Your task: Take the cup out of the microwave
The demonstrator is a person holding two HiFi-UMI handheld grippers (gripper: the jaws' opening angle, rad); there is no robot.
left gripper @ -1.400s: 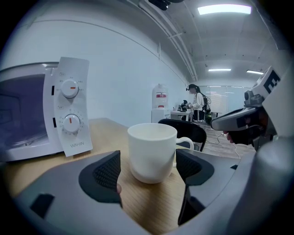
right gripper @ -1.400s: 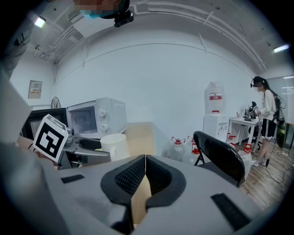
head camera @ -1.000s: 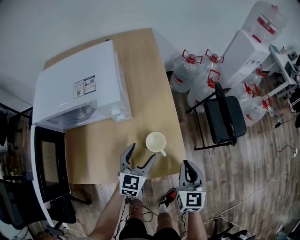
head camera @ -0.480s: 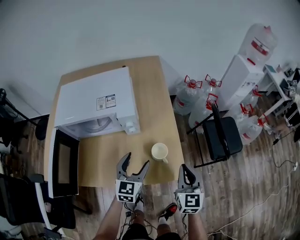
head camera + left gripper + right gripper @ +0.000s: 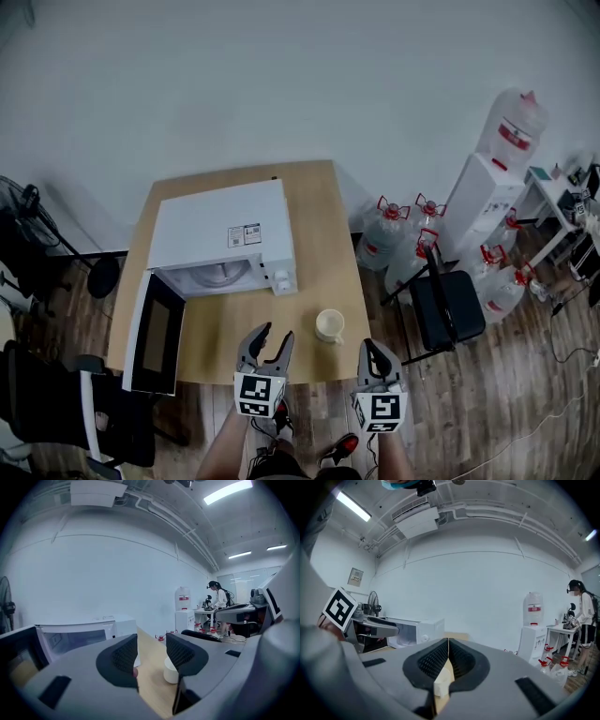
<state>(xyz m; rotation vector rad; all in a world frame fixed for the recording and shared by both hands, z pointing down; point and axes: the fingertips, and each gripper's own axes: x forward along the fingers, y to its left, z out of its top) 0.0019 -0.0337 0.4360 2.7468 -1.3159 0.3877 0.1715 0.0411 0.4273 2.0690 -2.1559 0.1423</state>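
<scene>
- Cream-white, the cup stands upright on the table, mouth up, close to the near edge and towards its right corner. It is well outside the microwave, whose door hangs open at the table's left side.
- We see the cup ahead of both hands and between them. The right gripper points almost straight at it, while for the left gripper it lies off to the right.
- The left gripper's fingers are half apart with nothing between them, and they have just been closing. The right fingers are pressed together and empty.
- Against the earlier frames, the cup keeps its spot, both grippers have pulled back off the near edge, and the left gap is clearly narrower.
- We judge the cup delivered, with no grasp pending.
</scene>
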